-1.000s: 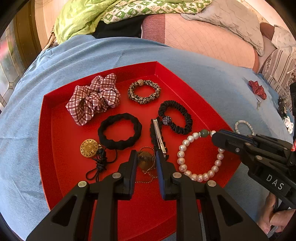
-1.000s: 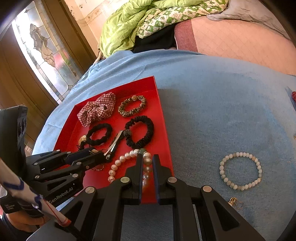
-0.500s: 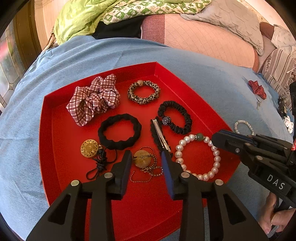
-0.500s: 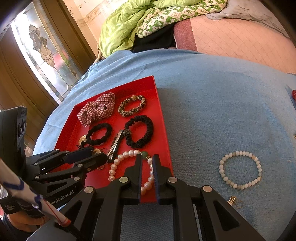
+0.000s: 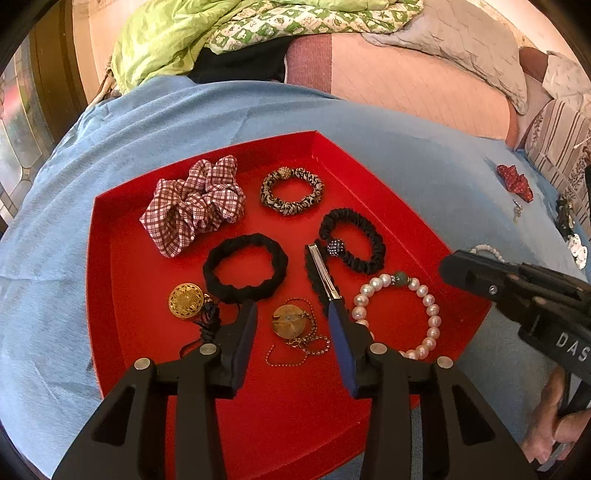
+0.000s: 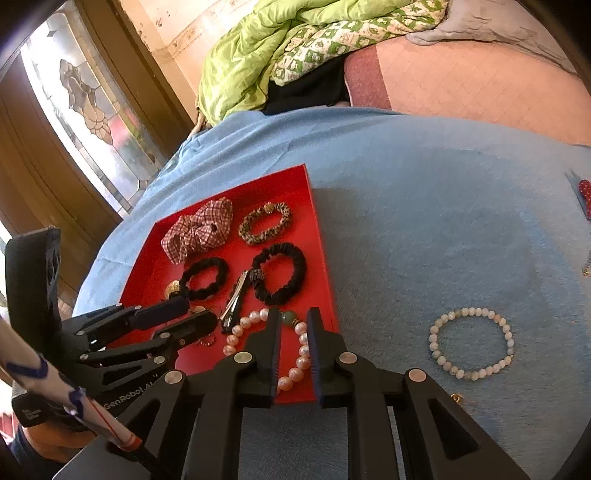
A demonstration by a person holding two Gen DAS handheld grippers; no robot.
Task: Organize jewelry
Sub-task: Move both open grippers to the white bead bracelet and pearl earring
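Observation:
A red tray (image 5: 99, 280) on a blue cloth holds a plaid scrunchie (image 5: 192, 206), a leopard hair tie (image 5: 291, 192), two black scrunchies (image 5: 245, 273), a hair clip (image 5: 325, 273), a gold button (image 5: 185, 300), a gold pendant on a chain (image 5: 290, 325) and a pearl bracelet (image 5: 424, 306). My left gripper (image 5: 293, 321) is open and empty above the pendant. My right gripper (image 6: 293, 328) is slightly open and empty over the pearl bracelet (image 6: 291, 376) at the tray's near right edge.
A pale bead bracelet (image 6: 471, 343) lies on the blue cloth right of the tray, with a small gold piece (image 6: 457, 398) near it. A red scrunchie (image 5: 515, 182) and more small items lie far right. Bedding and a green quilt (image 5: 192, 33) are behind.
My left gripper opened and drew back, leaving the gold pendant and chain lying in the tray. My right gripper opened a little and shifted slightly.

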